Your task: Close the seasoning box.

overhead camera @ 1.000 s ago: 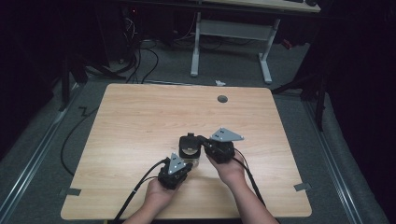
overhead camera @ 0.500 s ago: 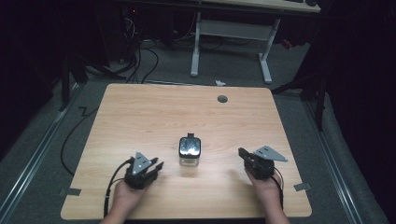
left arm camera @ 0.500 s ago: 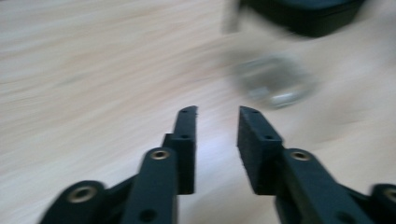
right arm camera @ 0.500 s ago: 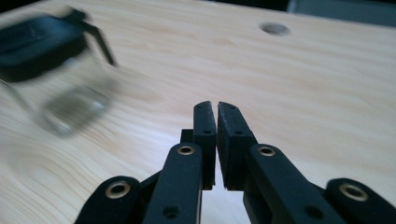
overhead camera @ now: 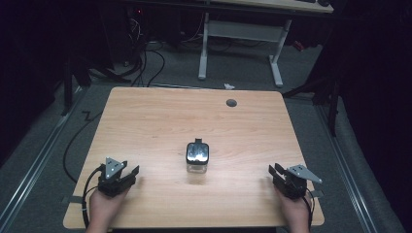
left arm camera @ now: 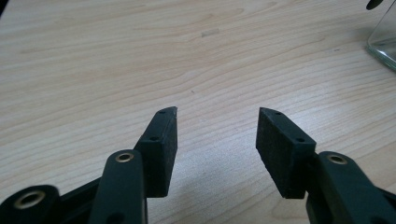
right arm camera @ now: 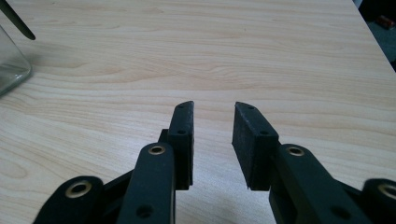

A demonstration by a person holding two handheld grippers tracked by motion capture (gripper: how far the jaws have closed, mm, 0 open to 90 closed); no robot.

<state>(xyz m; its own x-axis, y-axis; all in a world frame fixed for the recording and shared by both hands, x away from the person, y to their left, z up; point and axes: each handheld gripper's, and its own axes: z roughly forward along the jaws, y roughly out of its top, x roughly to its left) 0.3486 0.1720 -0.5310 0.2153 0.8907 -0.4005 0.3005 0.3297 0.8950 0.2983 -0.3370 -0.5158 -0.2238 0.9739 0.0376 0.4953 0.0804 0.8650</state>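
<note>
A clear glass jar point(overhead camera: 197, 156) with a dark lid stands upright near the middle of the wooden table point(overhead camera: 155, 121). Its glass corner shows at the right edge of the left gripper view point(left arm camera: 384, 44) and at the left edge of the right gripper view point(right arm camera: 10, 65). My left gripper point(overhead camera: 127, 173) rests near the front left of the table, open, with nothing between its jaws point(left arm camera: 217, 126). My right gripper point(overhead camera: 275, 171) sits near the front right, open and empty point(right arm camera: 213, 119). Both are well apart from the jar.
A round dark grommet point(overhead camera: 231, 102) sits in the table's far right part. Beyond the table stand a white desk frame point(overhead camera: 240, 36) and cables on the grey floor point(overhead camera: 145, 63). Rails run along the floor at the left point(overhead camera: 39, 155).
Both grippers have drawn away from the jar, the left to the front left and the right to the front right. The jar stands alone in the middle.
</note>
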